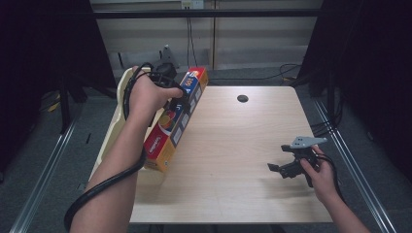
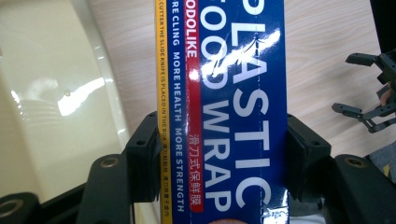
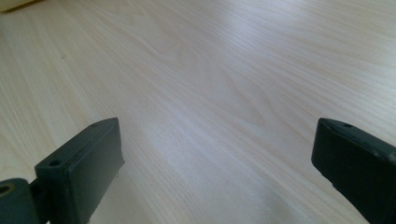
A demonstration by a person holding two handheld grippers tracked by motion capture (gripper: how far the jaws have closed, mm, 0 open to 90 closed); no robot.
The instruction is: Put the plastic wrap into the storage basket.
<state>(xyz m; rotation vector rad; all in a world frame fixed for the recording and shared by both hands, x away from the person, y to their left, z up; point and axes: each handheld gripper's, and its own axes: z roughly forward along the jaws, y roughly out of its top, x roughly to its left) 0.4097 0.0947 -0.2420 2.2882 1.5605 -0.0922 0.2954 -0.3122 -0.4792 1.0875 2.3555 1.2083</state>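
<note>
The left tongs (image 2: 219,154) are clenched on the box of plastic wrap (image 2: 224,107) — one jaw pressed to each long side, the box running lengthwise away between them. In the high view the box (image 1: 176,121) slants along the table's (image 1: 233,141) left edge, beside a cream tray (image 2: 56,93). The right tongs (image 1: 284,167) sit well apart from the box — jaws spread wide over bare wood, gripping nothing.

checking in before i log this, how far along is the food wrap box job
Done: the left gripper is clamped across the plastic food wrap box, its far end raised. In hand: the box hangs tilted over the table's left edge, beside the cream tray. Left: setting it down somewhere; where is not evident. The right gripper waits open, holding nothing.
</note>
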